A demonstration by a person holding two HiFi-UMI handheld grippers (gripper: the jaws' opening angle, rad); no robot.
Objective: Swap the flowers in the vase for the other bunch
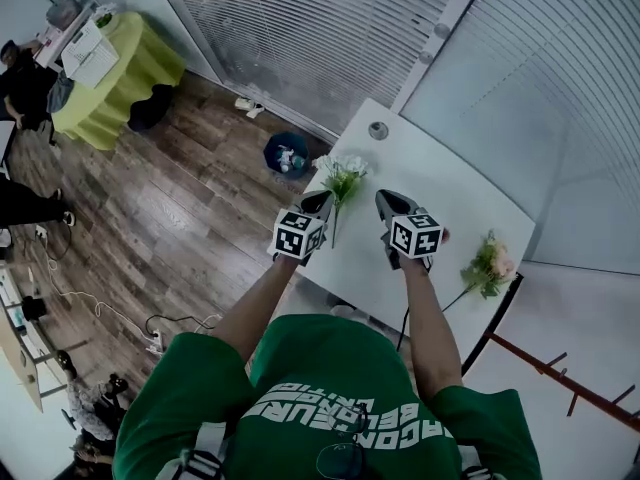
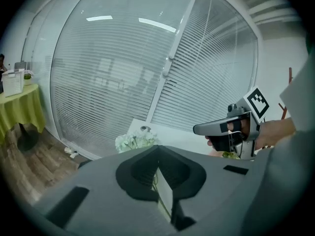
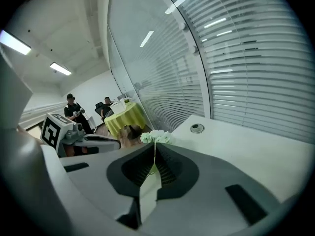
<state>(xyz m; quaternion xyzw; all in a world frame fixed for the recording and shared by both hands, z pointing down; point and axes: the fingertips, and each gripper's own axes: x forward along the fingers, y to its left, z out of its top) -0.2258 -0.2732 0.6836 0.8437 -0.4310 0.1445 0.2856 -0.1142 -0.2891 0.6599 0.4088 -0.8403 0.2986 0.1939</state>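
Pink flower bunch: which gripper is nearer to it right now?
Right. The right gripper is left of the pink flower bunch, with a gap; the left gripper sits farther left, beside the white bunch.

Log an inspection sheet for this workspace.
Surface: white table with a round cap set in it.
Job's things: white flowers near the left edge; pink flowers near the right edge; vase not made out.
Clutter: nothing seen.
Grippers: left gripper and right gripper shut, empty.
Cables: loose cables on the floor.
Surroundings: blinds, blue bin, green table.
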